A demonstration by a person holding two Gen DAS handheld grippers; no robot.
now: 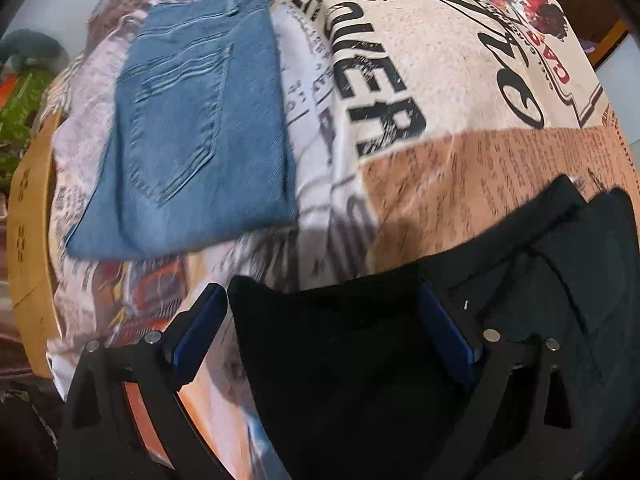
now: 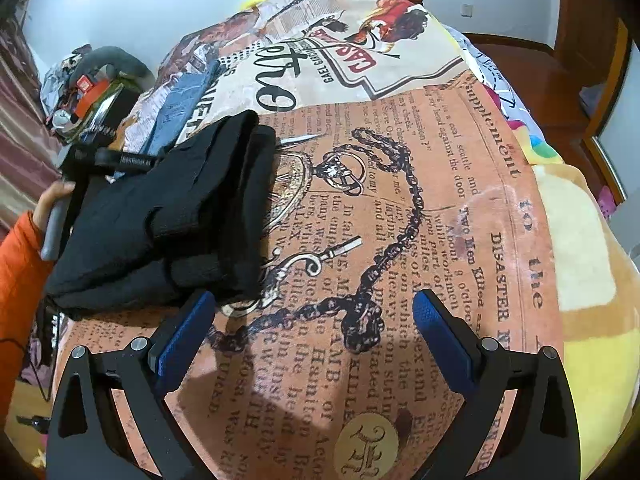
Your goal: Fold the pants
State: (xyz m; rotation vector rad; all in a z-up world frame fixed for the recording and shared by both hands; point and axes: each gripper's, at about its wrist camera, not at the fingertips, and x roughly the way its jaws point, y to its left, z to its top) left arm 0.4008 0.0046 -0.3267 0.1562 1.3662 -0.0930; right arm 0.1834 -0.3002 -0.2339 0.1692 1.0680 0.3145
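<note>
Folded black pants (image 1: 352,364) lie on the printed bedspread (image 1: 440,80), and their near edge sits between the wide-apart blue pads (image 1: 204,332) of my open left gripper (image 1: 326,320). The right wrist view shows the same black bundle (image 2: 168,216) at the left, with several layers stacked. My right gripper (image 2: 314,332) stands open just right of the bundle, with only bedspread between its fingers; its left pad (image 2: 188,336) is close to the bundle's near corner. A hand (image 2: 56,196) with an orange sleeve holds the left gripper (image 2: 92,156) behind the pants.
Folded blue jeans (image 1: 192,128) lie further back on the bed, also visible as jeans (image 2: 180,96) in the right wrist view. A wooden bed edge (image 1: 28,240) runs along the left. A yellow blanket (image 2: 580,280) covers the right side. Clutter (image 2: 88,88) sits at the far left.
</note>
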